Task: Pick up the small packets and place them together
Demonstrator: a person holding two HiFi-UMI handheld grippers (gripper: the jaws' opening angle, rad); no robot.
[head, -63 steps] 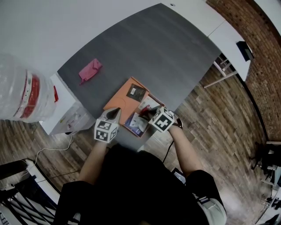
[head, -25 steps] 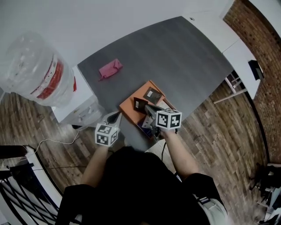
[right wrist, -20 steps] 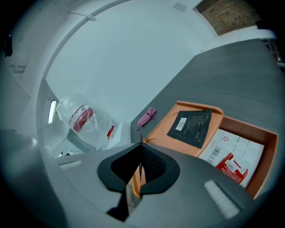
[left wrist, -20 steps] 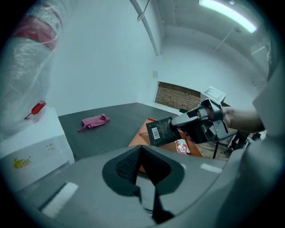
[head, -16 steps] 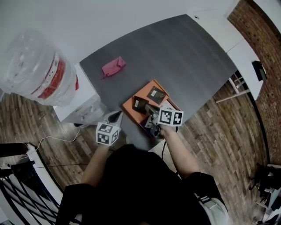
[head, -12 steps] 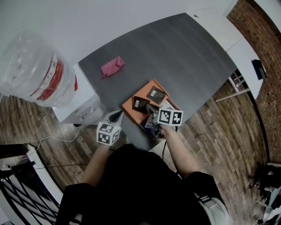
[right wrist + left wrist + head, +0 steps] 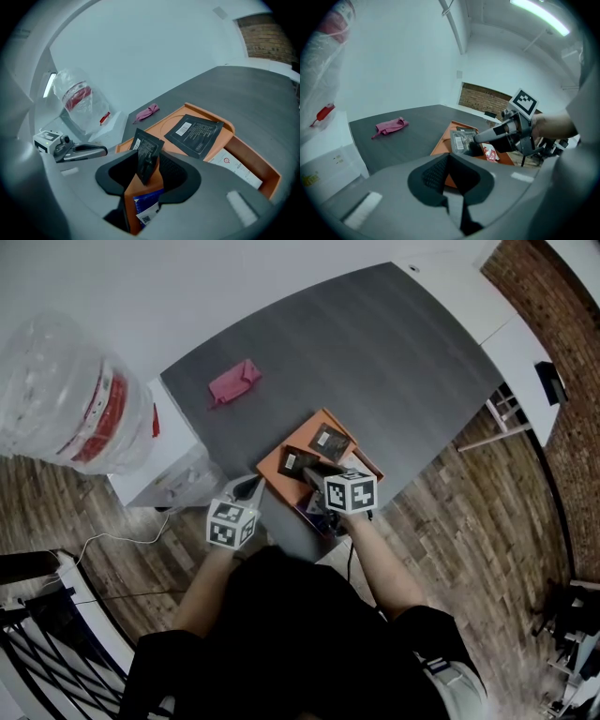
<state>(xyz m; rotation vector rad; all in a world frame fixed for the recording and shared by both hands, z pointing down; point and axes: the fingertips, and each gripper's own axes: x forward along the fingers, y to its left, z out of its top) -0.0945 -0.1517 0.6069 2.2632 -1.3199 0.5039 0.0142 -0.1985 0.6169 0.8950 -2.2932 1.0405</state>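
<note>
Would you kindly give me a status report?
Left gripper shut, empty. Right gripper jaws just opening, black packet upright between them, over orange tray. Nothing blocking.

Office-like room: a large dark grey table (image 7: 375, 343), wood-plank floor (image 7: 469, 521), brick wall (image 7: 562, 287) upper right, water-cooler bottle (image 7: 66, 399) at left.

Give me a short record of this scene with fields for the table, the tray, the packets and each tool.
surface: grey table
tray: orange tray at the table's near edge
right tool: jaws have just been opening; small black packet stands upright between them
flat on tray: large black packet
left tool: jaws together, empty, left of the tray
off tray: pink cloth
</note>
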